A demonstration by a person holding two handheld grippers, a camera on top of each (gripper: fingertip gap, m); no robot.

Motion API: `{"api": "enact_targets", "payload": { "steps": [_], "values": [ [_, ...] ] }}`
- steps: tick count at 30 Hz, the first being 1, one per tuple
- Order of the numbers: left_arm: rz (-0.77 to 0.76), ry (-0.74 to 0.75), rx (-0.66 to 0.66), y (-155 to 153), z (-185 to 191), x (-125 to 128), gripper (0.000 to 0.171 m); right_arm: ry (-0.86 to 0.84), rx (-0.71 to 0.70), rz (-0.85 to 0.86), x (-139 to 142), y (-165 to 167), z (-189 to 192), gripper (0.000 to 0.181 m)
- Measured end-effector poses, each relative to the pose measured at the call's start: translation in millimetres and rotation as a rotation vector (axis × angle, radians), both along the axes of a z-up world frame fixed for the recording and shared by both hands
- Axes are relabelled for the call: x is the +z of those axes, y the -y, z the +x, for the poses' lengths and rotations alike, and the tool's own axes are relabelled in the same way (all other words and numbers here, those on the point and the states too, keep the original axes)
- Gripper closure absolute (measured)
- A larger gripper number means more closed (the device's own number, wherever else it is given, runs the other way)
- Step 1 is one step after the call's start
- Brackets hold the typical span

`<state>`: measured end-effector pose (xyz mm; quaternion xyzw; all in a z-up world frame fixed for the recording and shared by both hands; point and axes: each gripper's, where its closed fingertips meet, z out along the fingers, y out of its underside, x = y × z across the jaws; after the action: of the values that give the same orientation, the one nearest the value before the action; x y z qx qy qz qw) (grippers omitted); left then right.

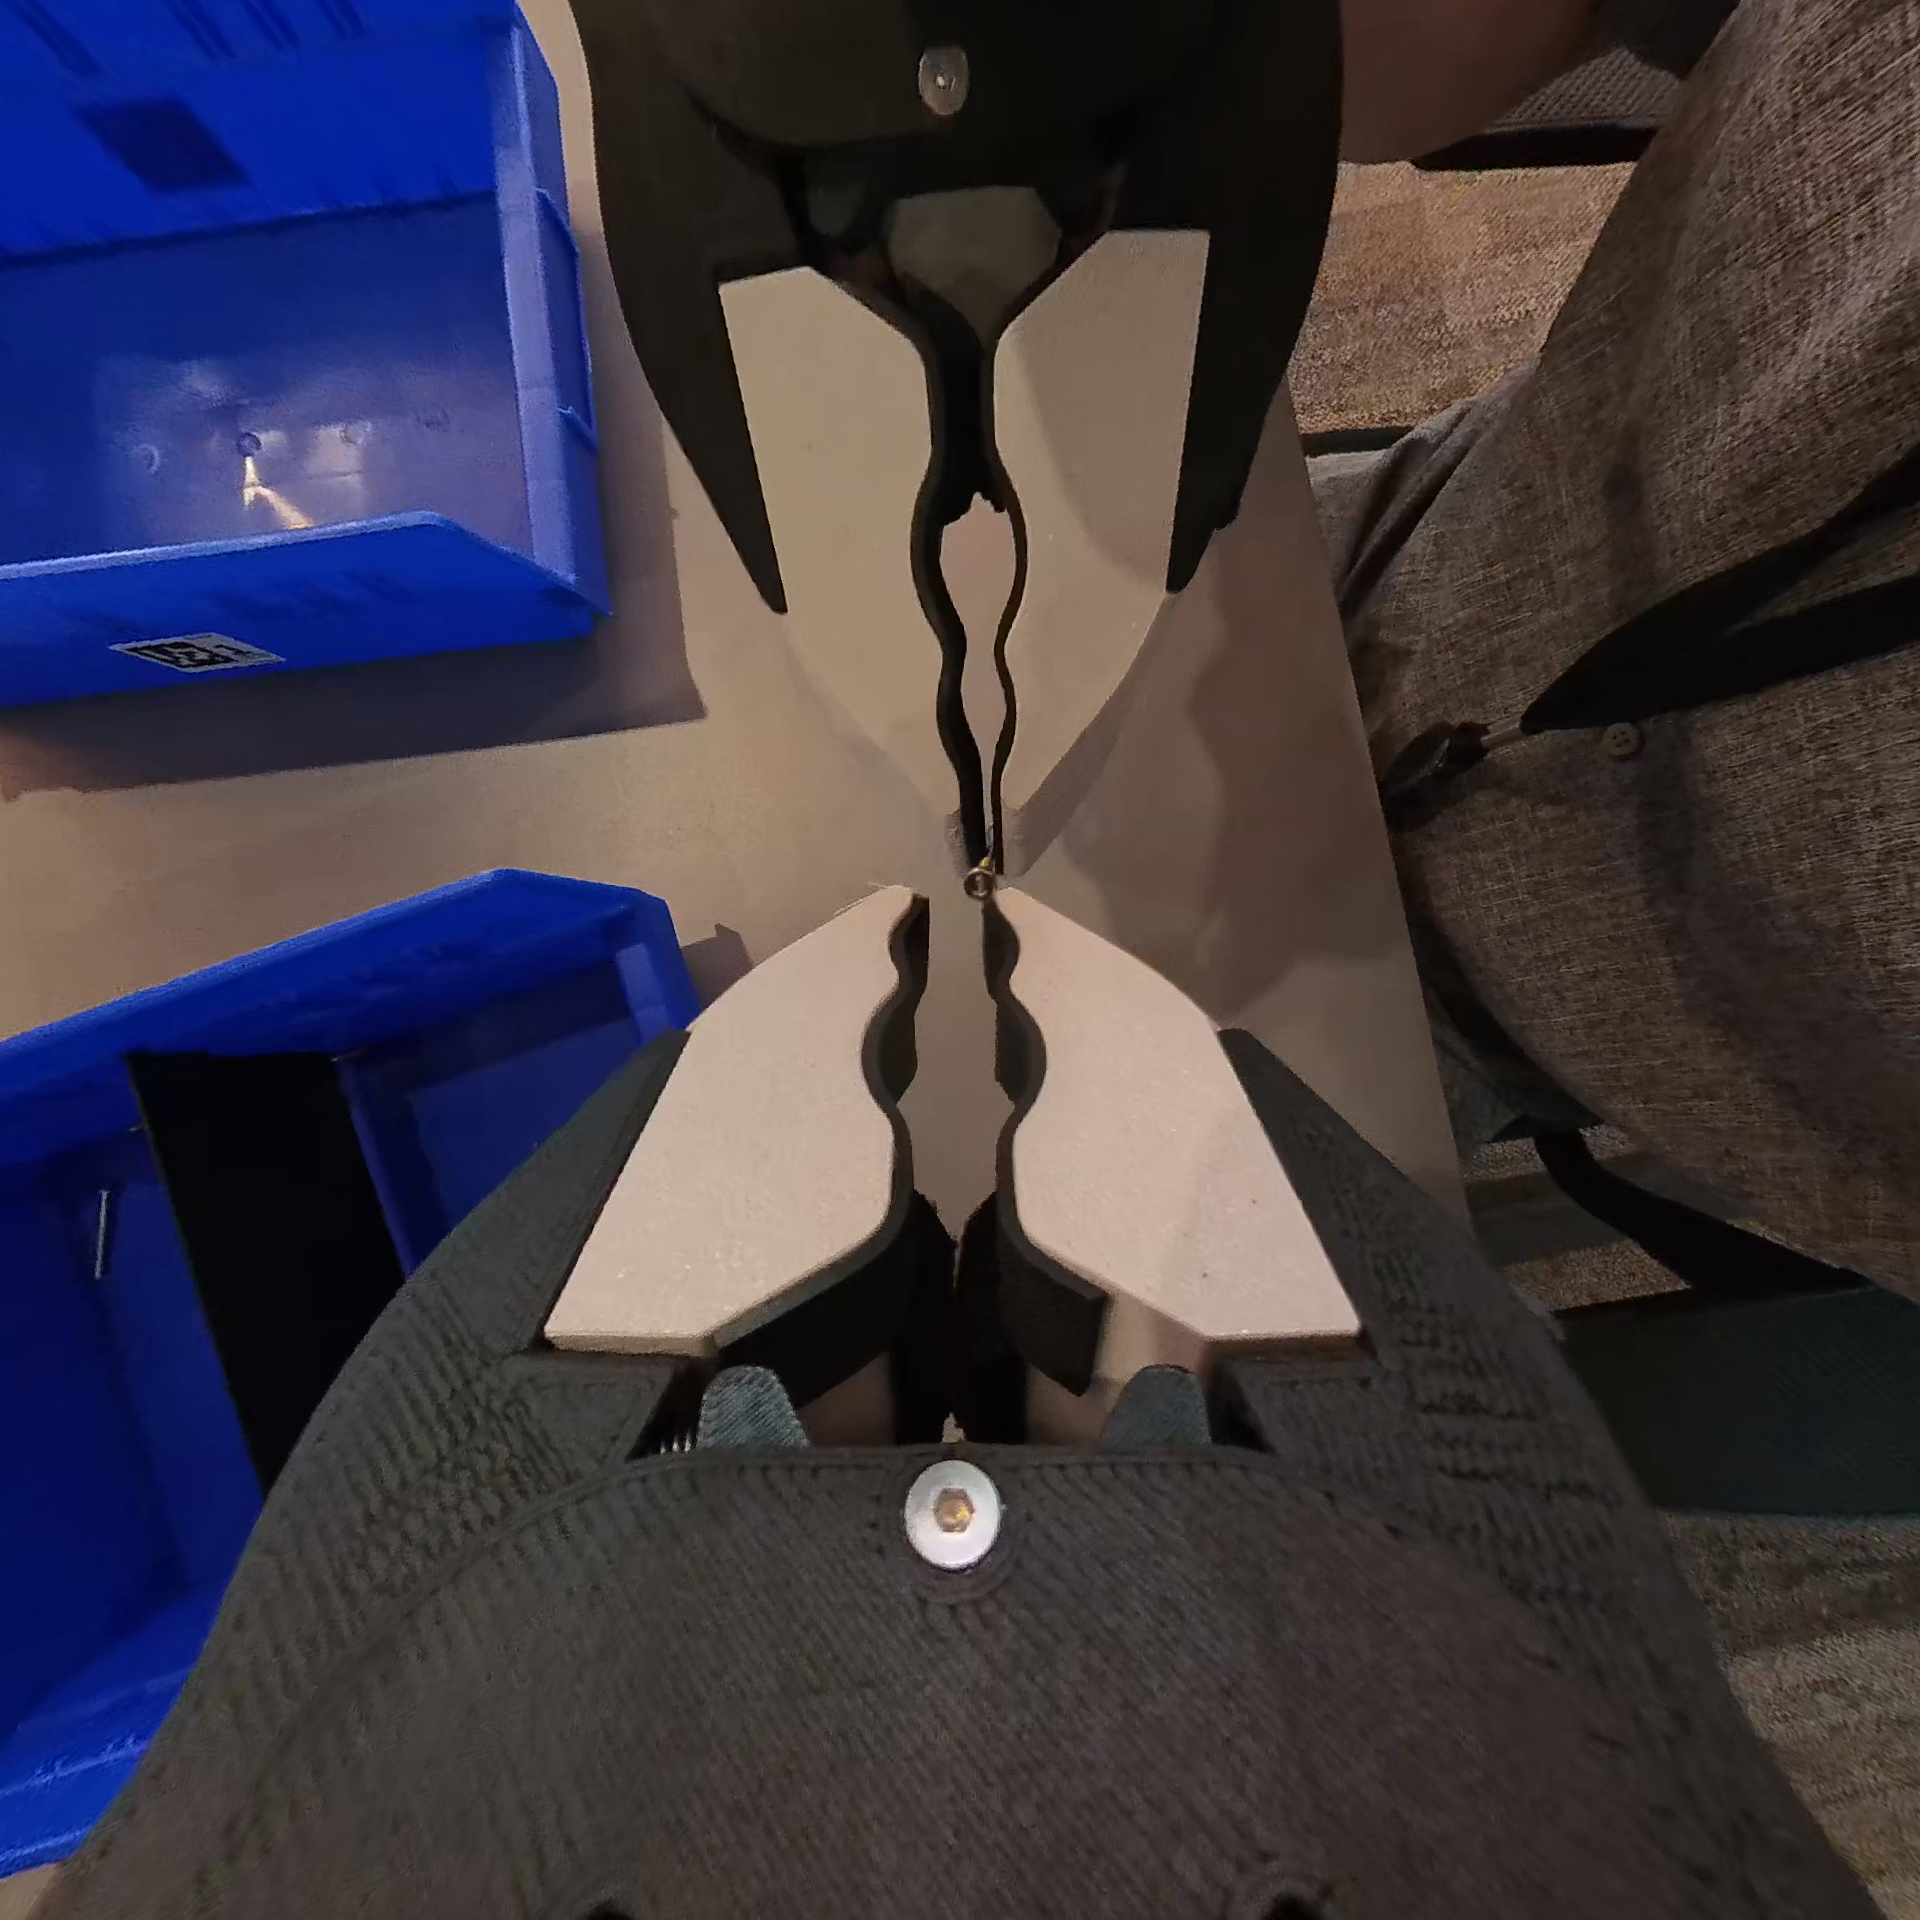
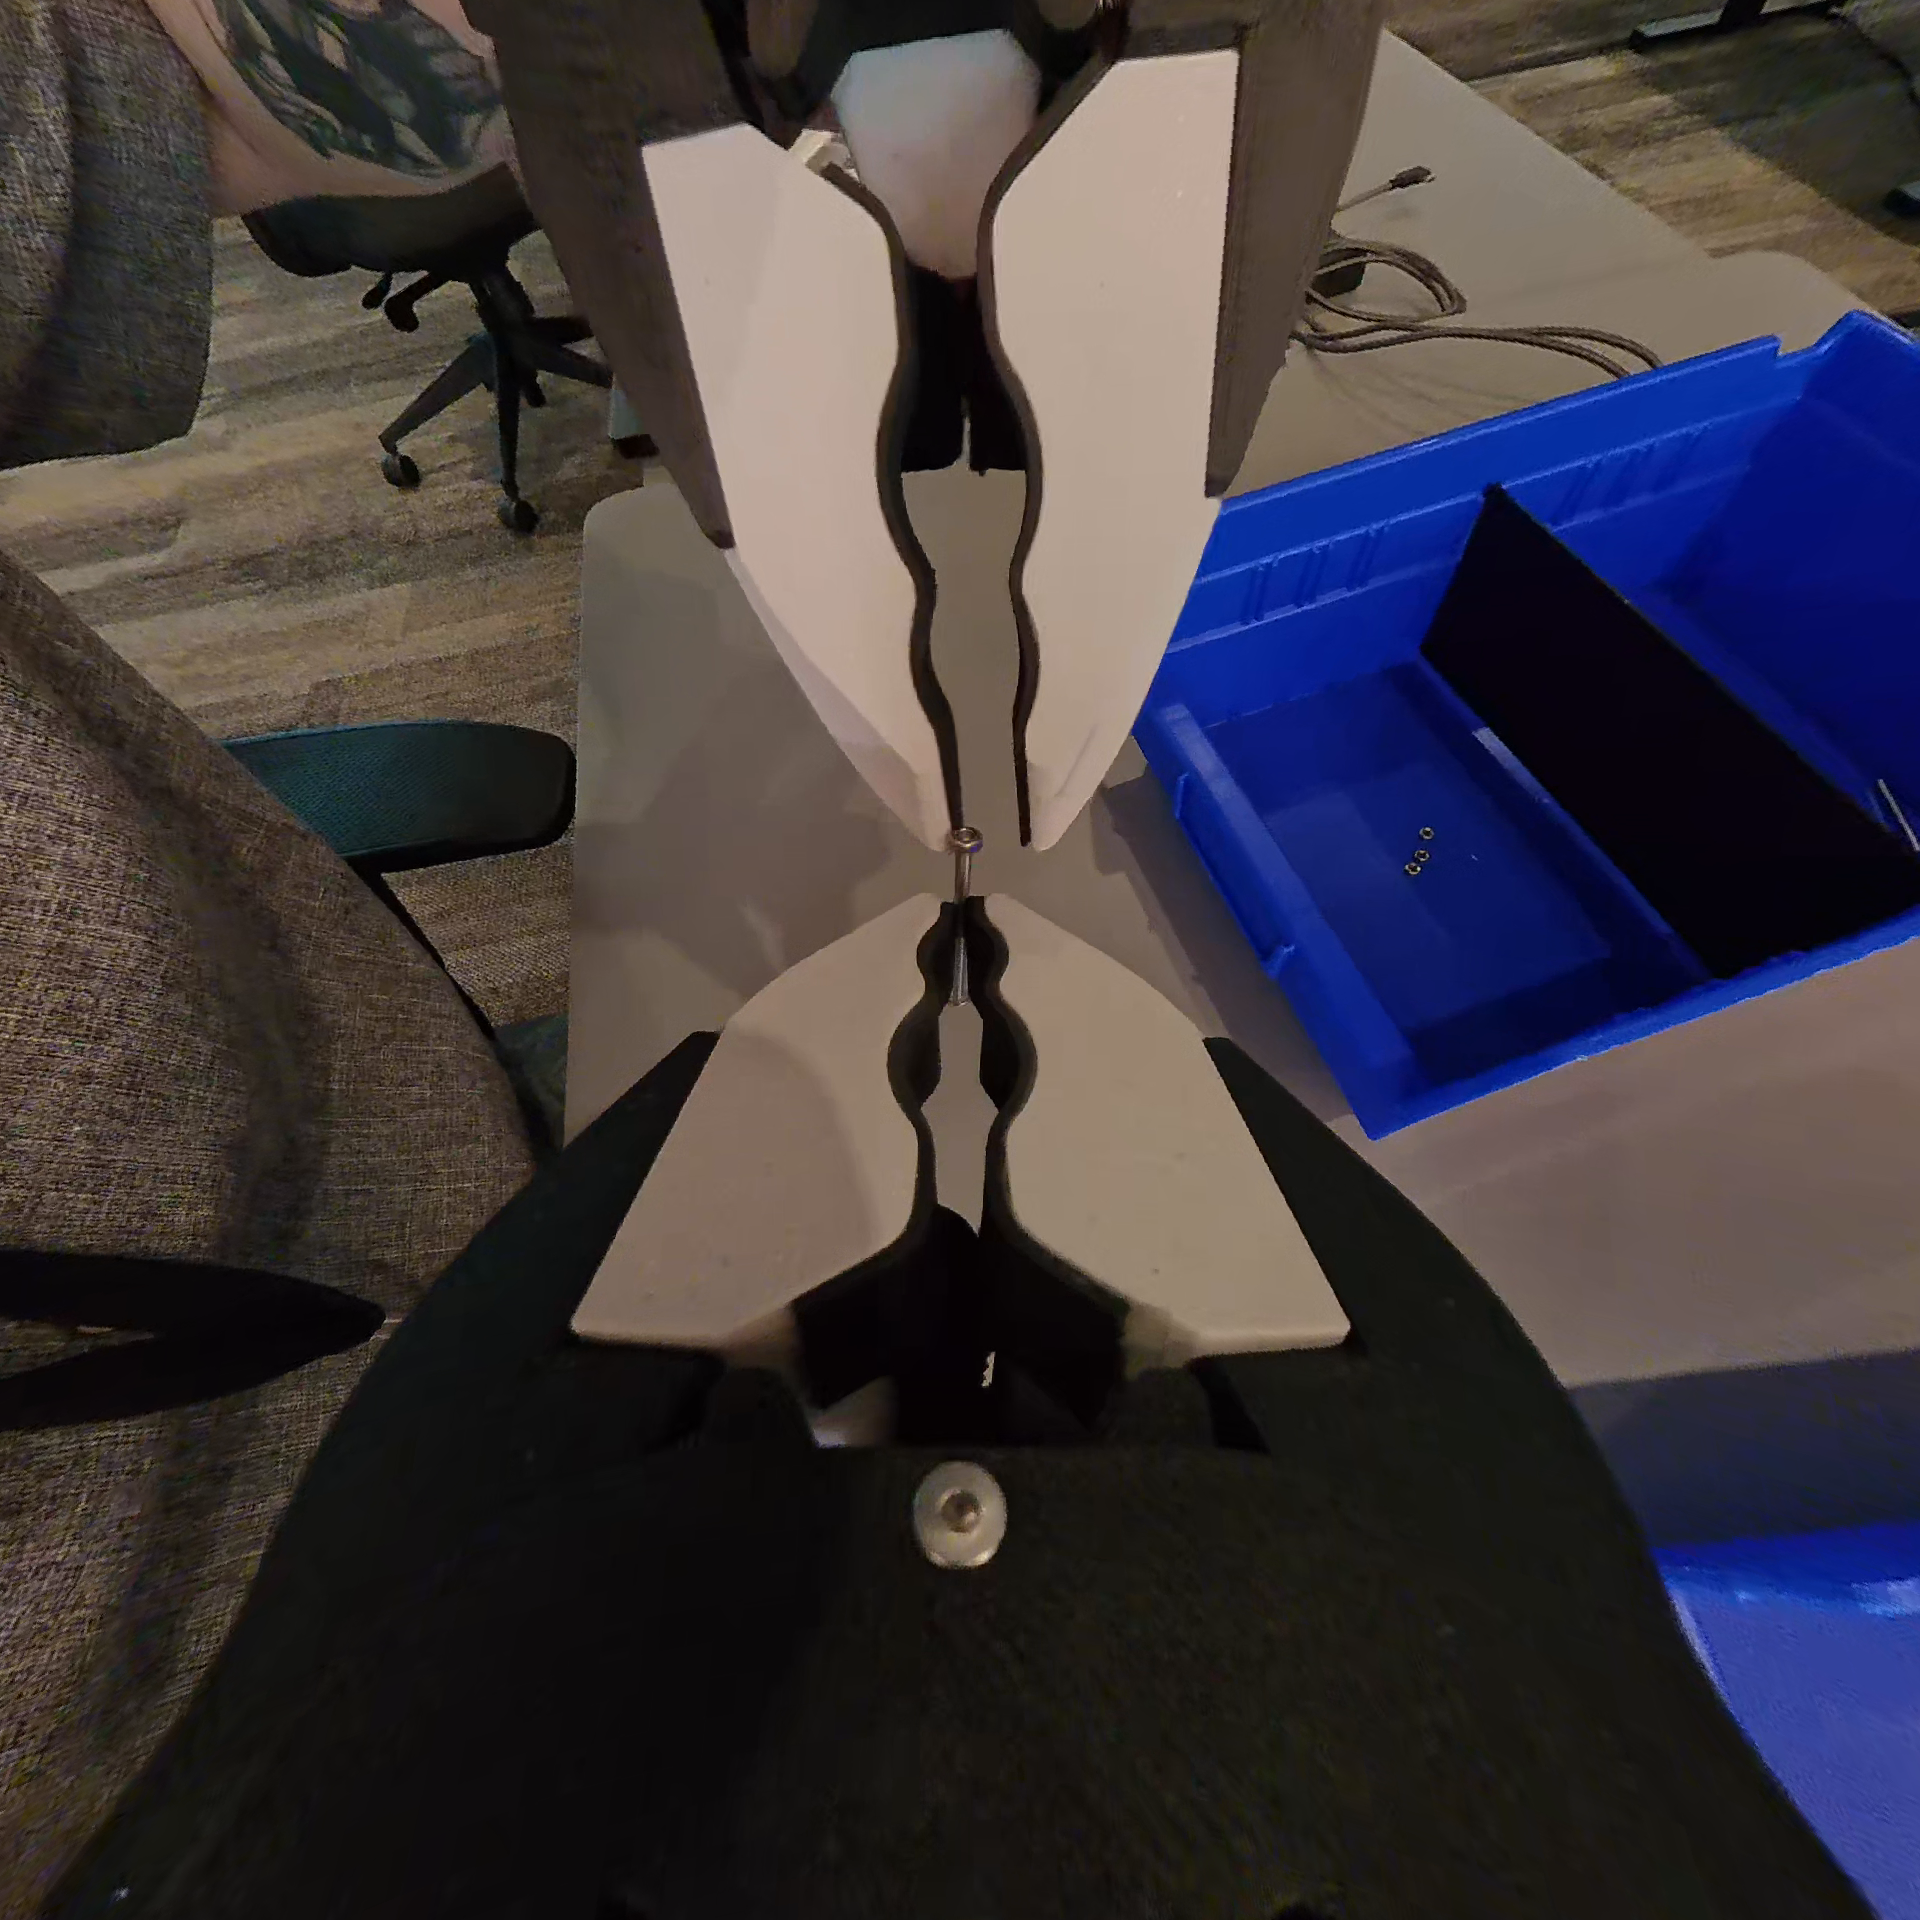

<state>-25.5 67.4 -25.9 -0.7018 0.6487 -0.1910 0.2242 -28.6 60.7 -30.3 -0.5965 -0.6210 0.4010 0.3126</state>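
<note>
My right gripper (image 2: 964,912) is shut on a small metal screw (image 2: 961,961). The screw's end sticks out past the fingertips and carries a small ring-shaped nut (image 2: 966,837). My left gripper (image 1: 954,904) faces it tip to tip above the pale table (image 1: 416,831). Its fingers stand a little apart with nothing clamped between them. The nut (image 1: 977,881) sits right at the tip of one left finger. The right gripper (image 1: 982,847) shows at the top of the left wrist view, and the left gripper (image 2: 987,831) at the top of the right wrist view.
A blue bin (image 2: 1299,935) with a black divider (image 2: 1642,727) holds three small nuts (image 2: 1418,852). It also shows in the left wrist view (image 1: 312,987), with a second blue bin (image 1: 312,582) beyond. A person's grey clothing (image 1: 1662,623), an office chair (image 2: 468,312) and cables (image 2: 1403,301) are nearby. The grippers are tip to tip, or close to it.
</note>
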Motion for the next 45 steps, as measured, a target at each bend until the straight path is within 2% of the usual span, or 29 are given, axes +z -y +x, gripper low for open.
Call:
{"api": "enact_targets", "payload": {
  "steps": [13, 19, 25, 36, 40, 45],
  "values": [
    [0.001, -0.025, 0.025, -4.3, -4.7, -3.4, 0.165, 0.001, -0.005, 0.009, 0.8, 0.3, 1.6, 0.179],
    [-0.028, 0.037, 0.029, -1.4, 0.1, 11.7, 0.165, 0.015, -0.020, 0.019, -3.0, -2.9, 2.8, 0.179],
    [-0.060, -0.005, 0.018, 3.1, 3.0, 2.0, 0.163, 0.027, -0.026, 0.036, -4.7, -2.6, 1.9, 0.179],
    [-0.069, -0.013, 0.006, 4.7, 7.4, -1.1, 0.166, 0.033, -0.023, 0.042, -4.9, -1.2, 4.0, 0.179],
    [-0.026, -0.028, -0.071, 11.1, 8.2, -1.9, 0.166, 0.023, 0.036, -0.019, -5.7, 6.3, 5.1, 0.179],
    [0.042, 0.003, -0.255, 26.0, 13.3, 6.8, 0.167, -0.058, 0.232, -0.268, 3.5, 25.4, 9.6, 0.179]
  ]
}}
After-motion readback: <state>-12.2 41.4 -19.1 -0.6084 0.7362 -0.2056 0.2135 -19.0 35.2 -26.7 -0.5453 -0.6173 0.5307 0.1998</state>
